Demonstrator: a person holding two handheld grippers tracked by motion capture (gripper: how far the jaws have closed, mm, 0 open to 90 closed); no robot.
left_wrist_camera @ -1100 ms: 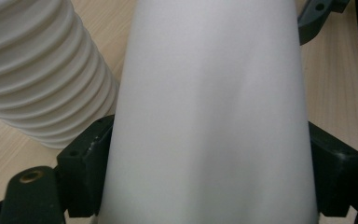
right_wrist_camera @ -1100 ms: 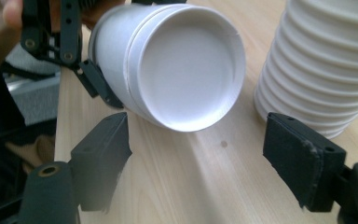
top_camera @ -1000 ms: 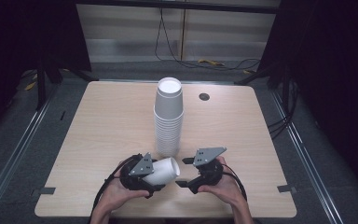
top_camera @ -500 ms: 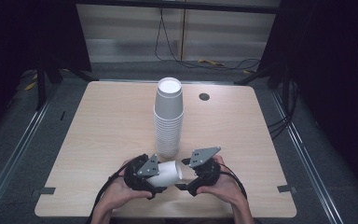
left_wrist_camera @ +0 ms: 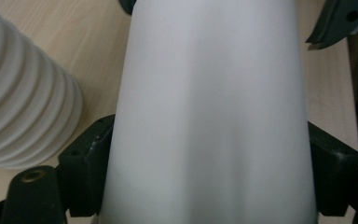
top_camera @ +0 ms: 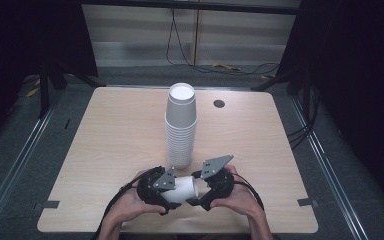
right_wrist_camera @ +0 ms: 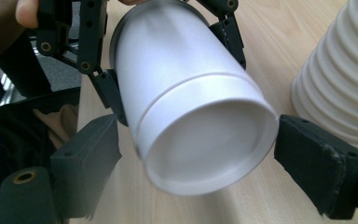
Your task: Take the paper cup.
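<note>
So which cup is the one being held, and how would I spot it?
Find the tall stack of white cups standing on the wooden table. Just in front, the left gripper clamps a single white cup. Unlike the stacked ones, it's alone and lying sideways.

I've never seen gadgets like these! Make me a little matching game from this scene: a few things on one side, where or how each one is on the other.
Things:
1. single white cup
2. stack of cups
3. right gripper
4. small dark disc

States:
a. flat on the table's far side
b. jaws open either side of a rim
c. standing upright mid-table
d. lying sideways, clamped in the left gripper

Pairs: 1-d, 2-c, 3-b, 4-a
</note>
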